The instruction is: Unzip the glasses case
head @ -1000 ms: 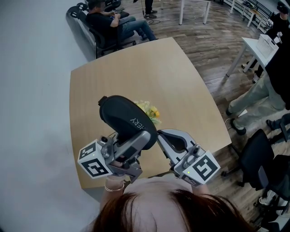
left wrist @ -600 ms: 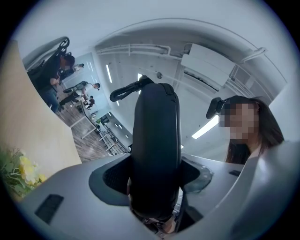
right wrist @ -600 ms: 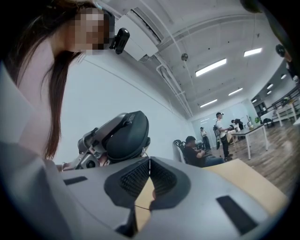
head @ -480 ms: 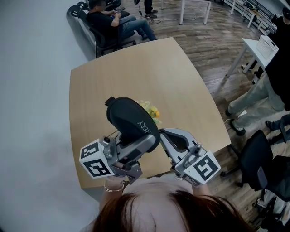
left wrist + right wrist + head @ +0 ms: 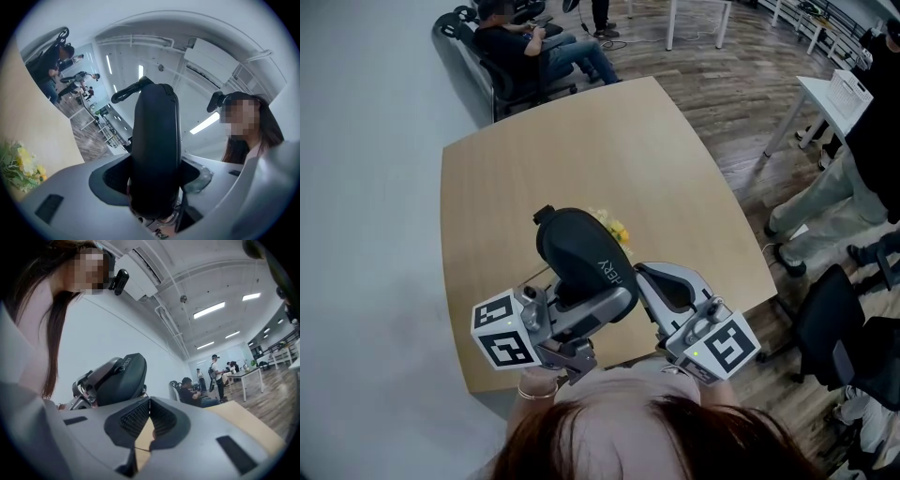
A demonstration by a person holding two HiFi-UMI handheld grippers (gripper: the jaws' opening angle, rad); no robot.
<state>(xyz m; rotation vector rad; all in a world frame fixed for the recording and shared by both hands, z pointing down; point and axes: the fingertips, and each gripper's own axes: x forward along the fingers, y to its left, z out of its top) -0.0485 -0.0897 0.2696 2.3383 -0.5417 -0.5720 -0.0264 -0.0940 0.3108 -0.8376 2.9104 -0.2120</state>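
Note:
A black oval glasses case hangs above the wooden table, tilted up and away from me. My left gripper is shut on its near end; in the left gripper view the case stands between the jaws edge-on, a small black loop at its far end. To the right of the case, my right gripper is shut on nothing, clear of the case. The right gripper view shows its jaws closed tip to tip, with the case and the left gripper off to its left.
A small bunch of yellow flowers lies on the table just beyond the case. A person sits in a chair past the far edge. At the right are another person, a white desk and a dark office chair.
The left gripper has carried the case a little to the right and nearer to me, and the case's far end has swung right. The right gripper has stayed put.

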